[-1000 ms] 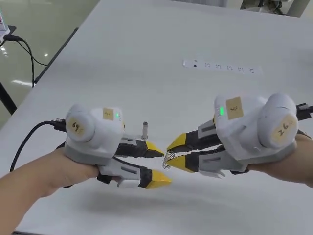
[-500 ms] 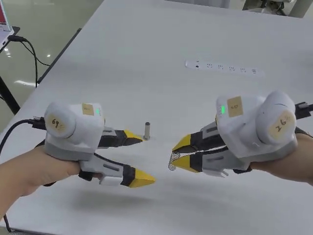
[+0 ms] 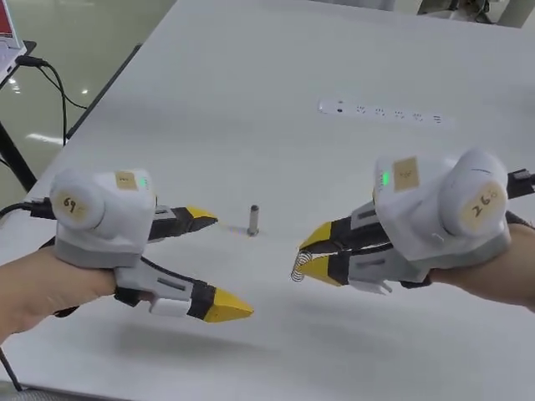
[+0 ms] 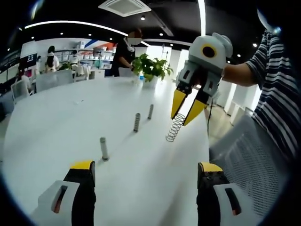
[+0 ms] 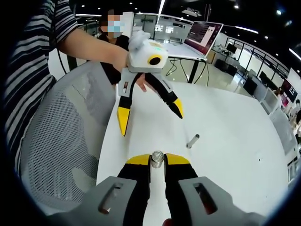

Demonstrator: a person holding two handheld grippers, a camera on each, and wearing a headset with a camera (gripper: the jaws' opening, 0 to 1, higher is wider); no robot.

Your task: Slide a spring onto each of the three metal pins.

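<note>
spring (image 3: 298,267) pinched by right gripper (image 3: 303,257) | pin (image 3: 253,220) well apart, seemingly free-standing

Head view: from above and behind, facing forward and down onto the white table (image 3: 251,100). The left gripper (image 3: 226,264) sits lower left and the right gripper (image 3: 303,255) lower right, both close. A power strip (image 3: 380,113) lies upper right, further off.
Left gripper view: low over the table, looking along its own wide-apart jaws at the bottom corners. It faces the right gripper, upper right of centre.
Right gripper view: low, looking along its own jaws at bottom centre, very near the spring (image 5: 157,158) pinched there. It faces the left gripper, upper centre.
Shared: all three see the bare pin (image 3: 253,220), the spring and the tabletop. The two gripper views face each other.
</note>
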